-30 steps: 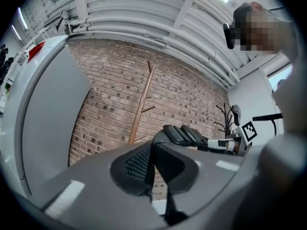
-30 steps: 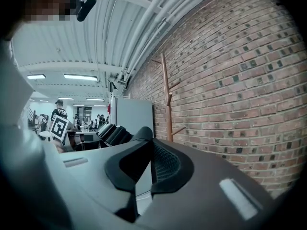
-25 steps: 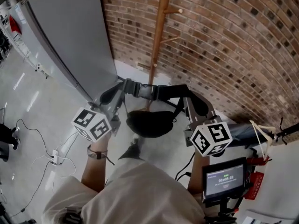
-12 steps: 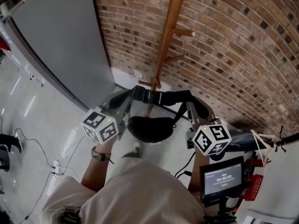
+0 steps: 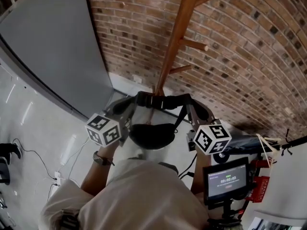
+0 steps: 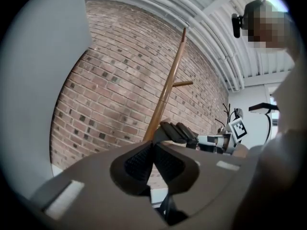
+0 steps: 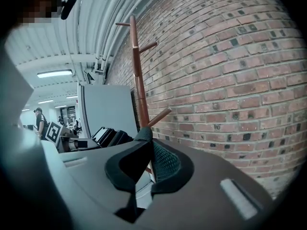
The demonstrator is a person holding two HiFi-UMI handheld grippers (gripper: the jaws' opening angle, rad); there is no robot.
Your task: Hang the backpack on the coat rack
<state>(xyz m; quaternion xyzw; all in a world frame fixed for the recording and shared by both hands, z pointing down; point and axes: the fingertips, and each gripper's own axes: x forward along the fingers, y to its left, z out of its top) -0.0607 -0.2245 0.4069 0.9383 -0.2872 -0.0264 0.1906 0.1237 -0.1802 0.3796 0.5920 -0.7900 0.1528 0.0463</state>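
Observation:
A black backpack hangs by its top strap, which is stretched level between my two grippers. My left gripper is shut on the strap's left end and my right gripper on its right end. The wooden coat rack stands just beyond the strap against the brick wall, with a peg pointing right. In the left gripper view the jaws are shut, and the strap runs toward the rack pole. In the right gripper view the shut gripper pinches the strap before the pole.
A grey partition panel stands at the left next to the brick wall. A small screen on a stand is at my lower right, with a white object behind it. Cables lie on the pale floor at left.
Both grippers have carried the backpack forward toward the coat rack. The pole and its pegs now sit closer and larger, right above the strap.

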